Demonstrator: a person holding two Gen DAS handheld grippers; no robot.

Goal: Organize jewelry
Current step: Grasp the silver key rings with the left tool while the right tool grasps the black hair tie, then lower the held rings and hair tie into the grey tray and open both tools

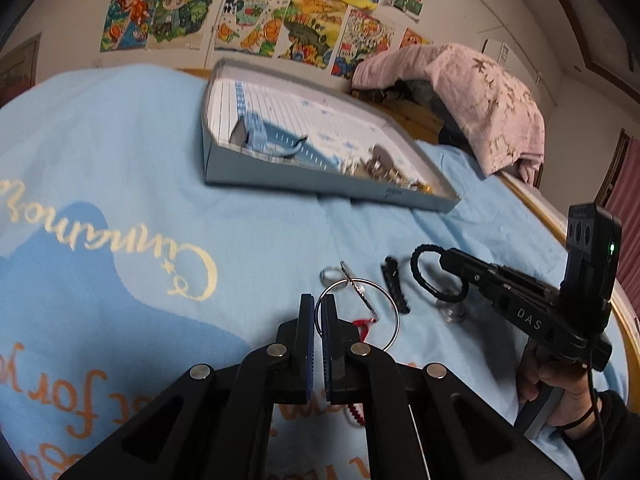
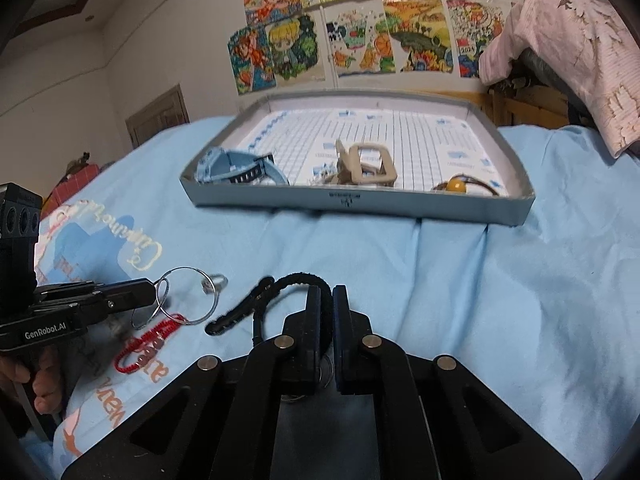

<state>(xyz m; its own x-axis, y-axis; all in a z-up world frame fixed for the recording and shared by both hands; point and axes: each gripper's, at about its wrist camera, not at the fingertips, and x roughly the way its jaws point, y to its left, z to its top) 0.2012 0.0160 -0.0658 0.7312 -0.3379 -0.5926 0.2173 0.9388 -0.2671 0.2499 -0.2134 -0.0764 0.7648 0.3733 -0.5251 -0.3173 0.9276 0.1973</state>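
My left gripper (image 1: pixel 318 308) is shut on a large silver hoop (image 1: pixel 394 312), lifted a little over the blue bedsheet; it shows from the side in the right wrist view (image 2: pixel 154 286) with two hoops (image 2: pixel 200 320) hanging from it. My right gripper (image 2: pixel 333 300) is shut on a black hair tie (image 2: pixel 294 279); in the left wrist view it (image 1: pixel 442 266) holds that loop (image 1: pixel 416 270). A black hair clip (image 1: pixel 396 288), a silver ring (image 1: pixel 329 273) and a red bracelet (image 2: pixel 150 340) lie on the sheet. A shallow grey-blue box (image 2: pixel 352 200) lies beyond.
The box holds a blue watch (image 2: pixel 240 168), a beige claw clip (image 2: pixel 366 168) and a hair tie with a yellow bead (image 2: pixel 458 186). A pink garment (image 2: pixel 568 52) hangs at the right. The wooden bed edge (image 1: pixel 548 216) runs along the right. A small round metal piece (image 1: pixel 452 314) lies under the right gripper.
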